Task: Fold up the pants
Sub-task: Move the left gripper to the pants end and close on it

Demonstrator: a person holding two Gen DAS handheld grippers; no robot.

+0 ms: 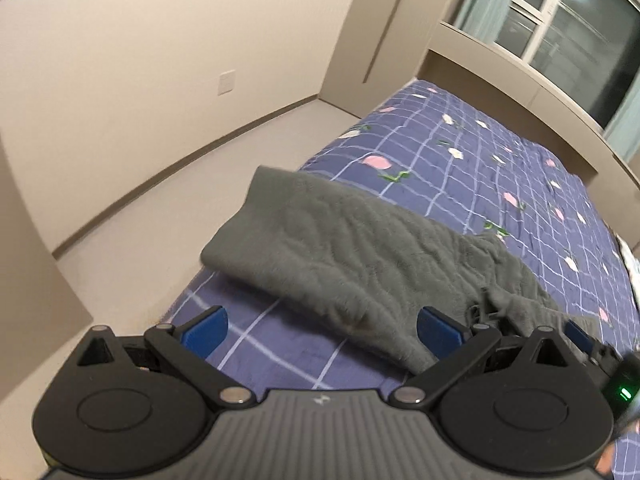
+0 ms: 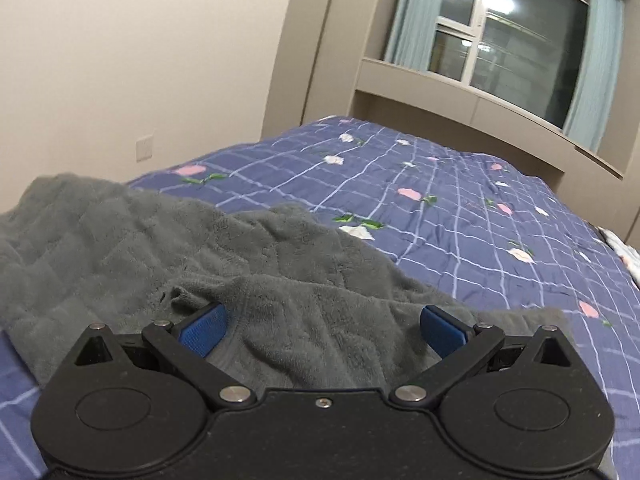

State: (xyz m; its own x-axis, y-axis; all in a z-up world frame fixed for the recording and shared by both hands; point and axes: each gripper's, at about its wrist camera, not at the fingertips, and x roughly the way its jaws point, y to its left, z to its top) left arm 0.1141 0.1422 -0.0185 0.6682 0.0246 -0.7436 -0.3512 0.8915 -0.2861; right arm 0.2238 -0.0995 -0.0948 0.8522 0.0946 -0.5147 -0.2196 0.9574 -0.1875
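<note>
Grey fleece pants lie folded lengthwise along the near-left edge of a bed with a blue checked flower quilt. My left gripper is open just above the near end of the pants, its blue pads wide apart with the fabric edge between them. In the right wrist view the pants spread rumpled across the quilt. My right gripper is open low over a bunched fold of the fabric. Part of the right gripper shows at the lower right of the left wrist view.
The bed's left edge drops to a pale floor beside a beige wall. A headboard ledge and a window with light blue curtains lie beyond the bed. White patterned cloth shows at the far right.
</note>
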